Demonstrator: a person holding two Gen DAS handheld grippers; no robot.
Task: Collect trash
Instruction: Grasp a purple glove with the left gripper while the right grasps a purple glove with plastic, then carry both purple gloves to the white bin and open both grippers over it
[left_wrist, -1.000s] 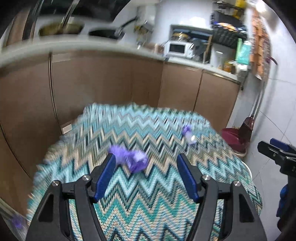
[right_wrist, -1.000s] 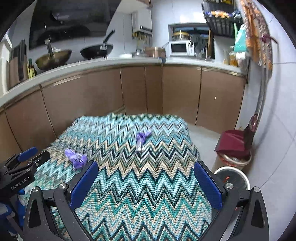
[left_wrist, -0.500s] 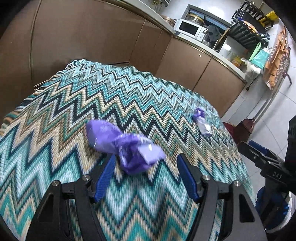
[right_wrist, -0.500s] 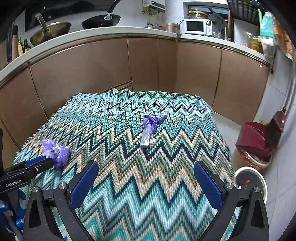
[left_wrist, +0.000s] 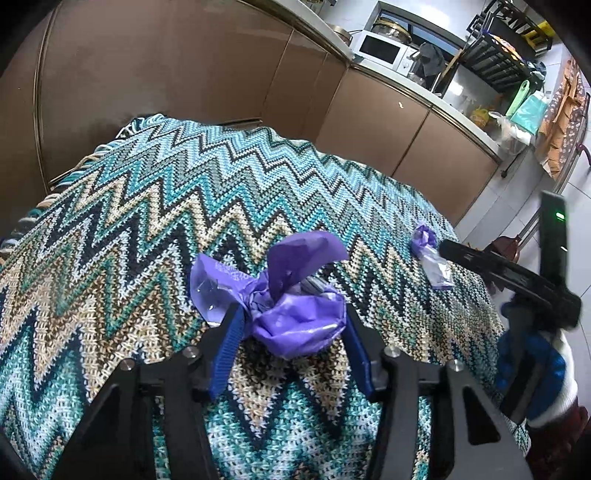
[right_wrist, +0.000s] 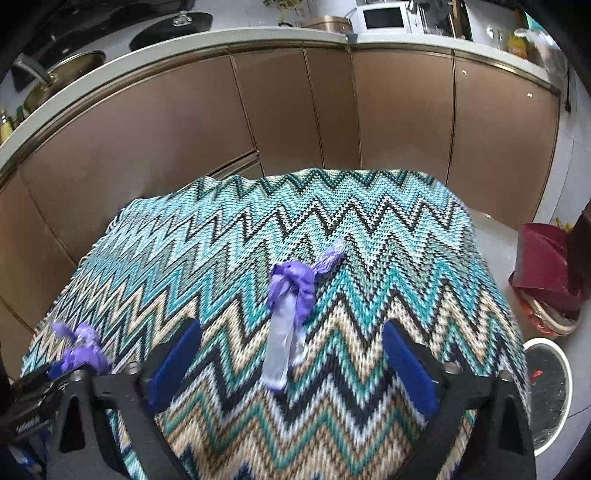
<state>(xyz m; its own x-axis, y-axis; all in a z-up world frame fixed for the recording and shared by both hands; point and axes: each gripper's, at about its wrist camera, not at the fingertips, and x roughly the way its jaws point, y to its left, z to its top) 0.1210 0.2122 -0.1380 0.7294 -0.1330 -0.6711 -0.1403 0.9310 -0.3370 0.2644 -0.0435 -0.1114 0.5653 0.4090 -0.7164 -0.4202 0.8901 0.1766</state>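
Note:
A crumpled purple wrapper (left_wrist: 295, 314) lies on the zigzag tablecloth (left_wrist: 147, 221), right between the blue pads of my left gripper (left_wrist: 291, 332). Its jaws are closing and the pads stand against the wrapper's two sides. A second purple wrapper (right_wrist: 288, 317), long and twisted, lies between the fingers of my right gripper (right_wrist: 291, 363), whose jaws are closing too, both pads well apart from it. In the left wrist view the second wrapper (left_wrist: 430, 254) sits beside the right gripper (left_wrist: 509, 280). The first wrapper (right_wrist: 81, 350) shows at the right wrist view's lower left.
Brown kitchen cabinets (right_wrist: 295, 122) stand close behind the table. To the right on the floor are a red dustpan (right_wrist: 546, 266) and a round white object (right_wrist: 546, 391). A gloved hand (left_wrist: 535, 369) holds the right gripper. The cloth hangs over the table's edges.
Both grippers came forward and down onto the table, each to its own wrapper. Both pairs of jaws stand narrower than before. The wrappers have stayed where they lay.

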